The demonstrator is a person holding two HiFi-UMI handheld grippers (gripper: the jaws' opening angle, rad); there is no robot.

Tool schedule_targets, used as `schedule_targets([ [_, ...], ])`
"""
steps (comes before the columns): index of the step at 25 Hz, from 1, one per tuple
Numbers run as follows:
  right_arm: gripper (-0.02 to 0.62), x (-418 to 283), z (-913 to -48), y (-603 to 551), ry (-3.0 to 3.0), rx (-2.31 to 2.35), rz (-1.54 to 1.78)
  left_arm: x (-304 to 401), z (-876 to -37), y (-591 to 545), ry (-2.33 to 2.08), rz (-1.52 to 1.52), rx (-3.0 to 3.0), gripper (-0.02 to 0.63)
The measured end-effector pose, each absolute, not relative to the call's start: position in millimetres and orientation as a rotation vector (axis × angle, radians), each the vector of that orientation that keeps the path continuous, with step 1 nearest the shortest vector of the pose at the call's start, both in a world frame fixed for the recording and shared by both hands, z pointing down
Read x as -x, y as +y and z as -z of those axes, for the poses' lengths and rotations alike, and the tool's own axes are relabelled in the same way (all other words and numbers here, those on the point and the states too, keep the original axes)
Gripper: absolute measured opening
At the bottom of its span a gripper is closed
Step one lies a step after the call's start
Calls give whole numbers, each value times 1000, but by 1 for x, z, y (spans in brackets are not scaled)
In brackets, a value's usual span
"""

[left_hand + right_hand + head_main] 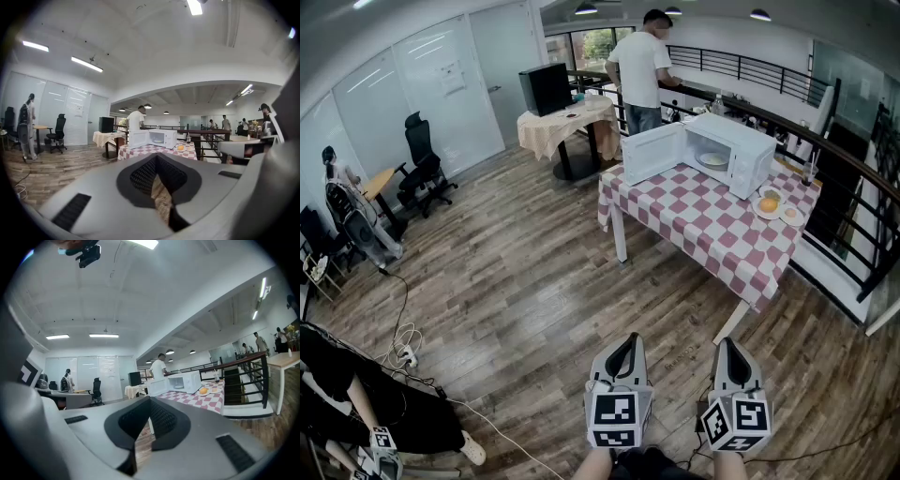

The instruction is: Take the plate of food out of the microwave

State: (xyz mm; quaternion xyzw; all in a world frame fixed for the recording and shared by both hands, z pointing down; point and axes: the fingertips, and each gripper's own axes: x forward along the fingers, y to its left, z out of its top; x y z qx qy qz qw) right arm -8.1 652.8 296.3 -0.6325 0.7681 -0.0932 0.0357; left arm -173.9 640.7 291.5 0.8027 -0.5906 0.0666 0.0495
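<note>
1. The wooden floor (534, 281) is stretching wide between the tools and the goal, so the whole approach is waiting to be made. Cables (403, 354) are lying off to the left, probably clear of the path.
2. The table (703, 230), draped in a red-and-white check cloth, is standing well apart from both grippers. A tool snagging the hanging cloth could drag everything on it.
3. A person in a white shirt (639, 66) is standing just behind the table's far corner, facing away. Stepping back, they could bump the reach.
4. The microwave (748, 155) is sitting at the table's far end with its door (654, 155) hanging open to the left. Knocking that door could swing it into the way.
5. The plate of food (712, 160) is resting inside the open cavity. It is showing as a pale dish, and its contents are too small to make out. Gripped at a thin rim, it would likely tilt and spill, or scrape the cavity's edge.
6. Two small plates (776, 207) are lying just beside the microwave on its right. One is carrying something orange. A wide withdrawal could sweep them off.
7. The left gripper (627, 342) and right gripper (729, 345) are pointing forward side by side, jaws pressed together and holding nothing.
</note>
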Motion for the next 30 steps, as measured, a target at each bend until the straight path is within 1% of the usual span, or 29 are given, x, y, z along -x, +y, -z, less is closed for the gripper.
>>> schedule_targets([
  [16,-8,-21,-299,630,2381,1904,264,154,-286,618,-1868,-197,-2444,12],
  [24,-8,-22,-314,618,2394,1869,323,158,-299,610,-1891,-218,-2389,12],
  [30,-8,-16,-318,587,2395,1872,325,168,-301,581,-1895,-201,-2387,12],
])
